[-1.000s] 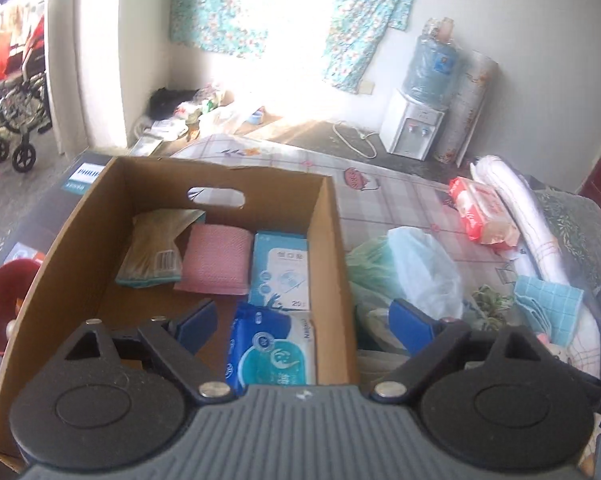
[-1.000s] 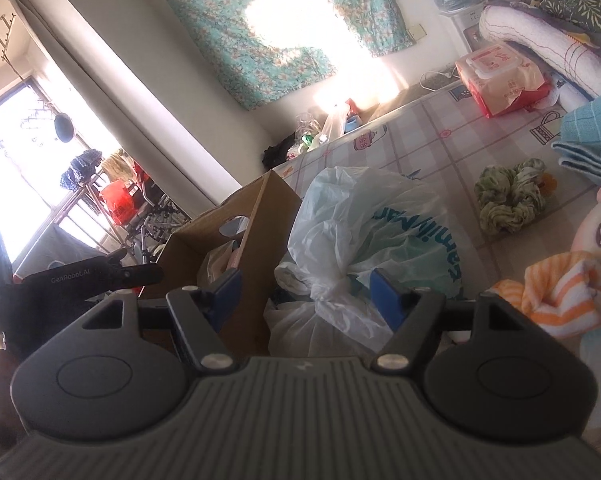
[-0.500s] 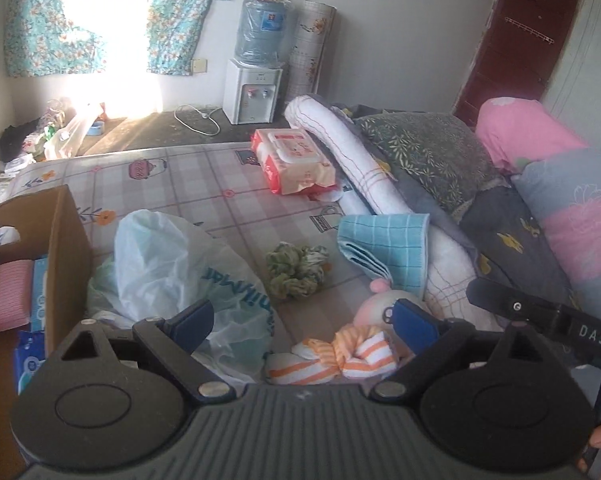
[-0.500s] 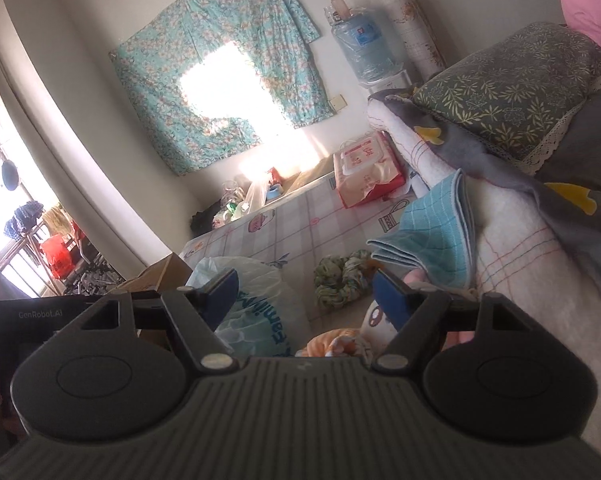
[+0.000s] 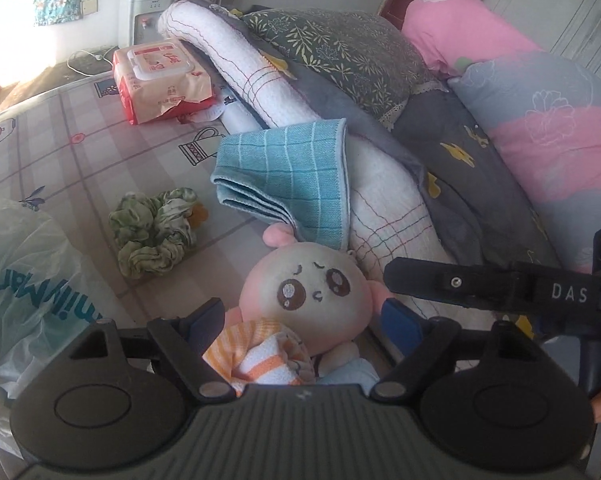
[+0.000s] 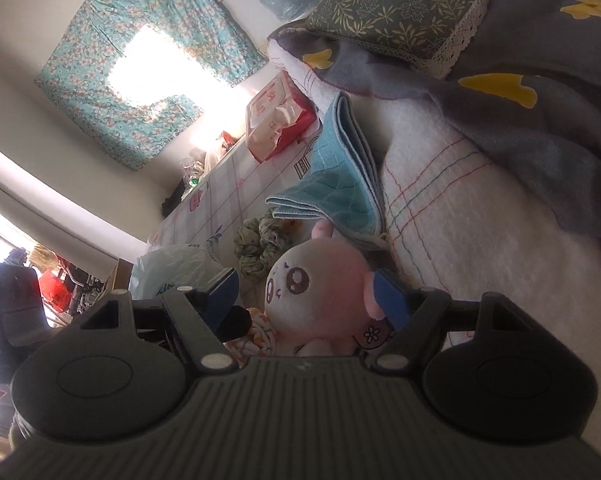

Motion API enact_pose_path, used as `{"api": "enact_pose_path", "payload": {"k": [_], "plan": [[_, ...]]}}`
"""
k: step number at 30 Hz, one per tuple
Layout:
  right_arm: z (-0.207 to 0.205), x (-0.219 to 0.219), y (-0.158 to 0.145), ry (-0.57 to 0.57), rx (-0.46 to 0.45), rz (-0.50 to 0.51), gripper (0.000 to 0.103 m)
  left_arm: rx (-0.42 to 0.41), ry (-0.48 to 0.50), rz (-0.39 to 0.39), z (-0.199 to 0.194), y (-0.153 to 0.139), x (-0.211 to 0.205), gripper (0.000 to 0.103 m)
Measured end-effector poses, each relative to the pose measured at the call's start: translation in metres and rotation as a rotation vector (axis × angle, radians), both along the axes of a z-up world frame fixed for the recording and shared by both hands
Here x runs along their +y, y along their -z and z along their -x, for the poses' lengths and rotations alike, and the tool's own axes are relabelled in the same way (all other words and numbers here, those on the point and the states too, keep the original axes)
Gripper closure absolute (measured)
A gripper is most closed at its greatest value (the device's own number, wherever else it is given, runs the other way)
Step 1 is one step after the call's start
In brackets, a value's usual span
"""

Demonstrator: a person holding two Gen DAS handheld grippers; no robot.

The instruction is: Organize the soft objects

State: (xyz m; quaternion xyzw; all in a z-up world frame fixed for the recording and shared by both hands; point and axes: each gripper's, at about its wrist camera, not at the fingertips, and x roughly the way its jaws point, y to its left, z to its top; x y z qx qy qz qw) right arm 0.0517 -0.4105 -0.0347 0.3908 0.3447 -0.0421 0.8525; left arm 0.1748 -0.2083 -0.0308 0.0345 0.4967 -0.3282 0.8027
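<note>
The bed [image 5: 60,152] carries a white blanket [image 5: 384,208], a bag [image 5: 24,292], a blue towel [image 5: 292,172] and a doll [image 5: 308,292] lying beside the blanket. The left tool [image 5: 304,320] straddles the doll, jaws just narrowing, pads not pressing. The right tool [image 6: 304,296] brackets its head, jaws apart.

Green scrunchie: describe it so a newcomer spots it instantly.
Start at the checked bed sheet. Between the white plastic bag and the folded blue cloth lies the green scrunchie. It alone is a ruffled, mottled-green fabric ring, just beyond the plush doll.
</note>
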Motion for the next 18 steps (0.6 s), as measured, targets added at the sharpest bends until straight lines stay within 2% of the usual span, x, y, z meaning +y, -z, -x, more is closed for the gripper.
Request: {"api": "enact_pose_path", "payload": {"k": [10, 12, 15, 16, 18], "plan": [[-0.042, -0.01, 0.031, -0.034, 0.145, -0.059, 0.027, 0.15, 0.024, -0.061, -0.031, 0.041, -0.02, 0.014], [-0.048, -0.01, 0.041, -0.042, 0.169, -0.081, 0.027, 0.177, 0.023, -0.051, -0.035, 0.045, -0.021, 0.013], [-0.053, -0.014, 0.05, -0.027, 0.166, -0.116, 0.028, 0.162, 0.01, -0.037, -0.035, 0.043, -0.021, 0.015], [-0.054, -0.014, 0.049, -0.026, 0.156, -0.118, 0.03, 0.151, 0.01, -0.033, -0.035, 0.042, -0.021, 0.019], [-0.055, -0.012, 0.048, -0.025, 0.133, -0.113, 0.034, 0.126, 0.01, -0.033, -0.032, 0.037, -0.023, 0.02]]}}
